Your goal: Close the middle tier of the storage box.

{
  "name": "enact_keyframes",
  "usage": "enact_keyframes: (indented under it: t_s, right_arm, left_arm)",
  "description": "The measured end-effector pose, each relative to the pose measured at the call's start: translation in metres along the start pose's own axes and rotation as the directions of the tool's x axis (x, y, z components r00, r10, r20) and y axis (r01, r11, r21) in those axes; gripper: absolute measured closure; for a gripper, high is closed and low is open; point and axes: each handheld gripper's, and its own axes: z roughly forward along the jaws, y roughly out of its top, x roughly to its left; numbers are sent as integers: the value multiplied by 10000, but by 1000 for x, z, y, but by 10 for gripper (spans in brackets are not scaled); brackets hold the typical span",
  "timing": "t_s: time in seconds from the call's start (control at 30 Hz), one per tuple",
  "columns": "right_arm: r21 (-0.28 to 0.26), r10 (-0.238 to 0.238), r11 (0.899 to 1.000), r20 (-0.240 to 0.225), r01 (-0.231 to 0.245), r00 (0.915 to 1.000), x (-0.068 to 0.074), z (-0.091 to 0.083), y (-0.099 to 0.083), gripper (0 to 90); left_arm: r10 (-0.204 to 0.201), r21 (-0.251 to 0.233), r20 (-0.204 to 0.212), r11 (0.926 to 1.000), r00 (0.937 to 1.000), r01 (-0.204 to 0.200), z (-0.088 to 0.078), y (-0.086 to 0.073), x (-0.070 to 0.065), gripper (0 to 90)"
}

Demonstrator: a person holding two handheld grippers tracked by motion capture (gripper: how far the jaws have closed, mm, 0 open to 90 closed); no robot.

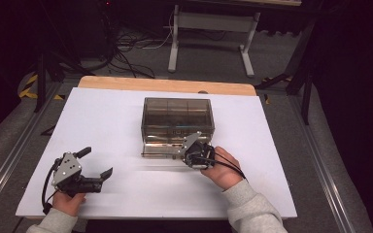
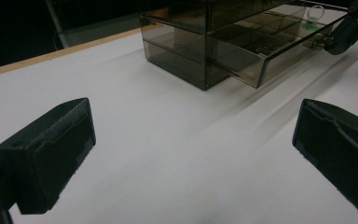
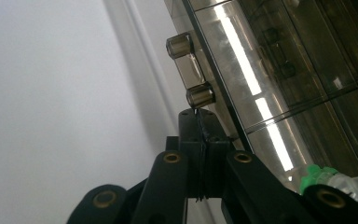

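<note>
the smoky clear box (image 1: 177, 119) stands mid-table on the white board (image 1: 102, 126), its bottom drawer (image 1: 162, 147) pulled partway out toward the person. the right gripper (image 1: 190, 145) sits at the drawer's front, jaws pressed together with nothing between them, tips just beside the drawer's handle (image 3: 191, 70). the left gripper (image 1: 97, 165) rests well apart at the board's near left, jaws wide open and empty. a green-tipped item (image 3: 324, 177) lies inside the drawer.

drawer box (image 1: 177, 119): smoky clear plastic, glossy, smooth | worktop (image 1: 102, 126): white sheet, matt, edged in pale wood | left gripper (image 2: 193, 154) fingers (image 2: 51, 154): black, matt, finely textured pads
</note>
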Motion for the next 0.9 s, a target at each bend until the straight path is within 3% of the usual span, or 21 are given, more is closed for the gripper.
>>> enact_keyframes:
  t_s: [0.53,0.9]
  right_arm:
    - [-157,61,9999,-47,-62,10000,0,-1,0,900]
    - [-482,273,9985,398,-254,9988,-3,-3,-1,900]
  left_arm:
    - [11,21,2,10000,10000,-11,0,0,0,3]
    - [5,32,15,10000,10000,-6,0,0,0,3]
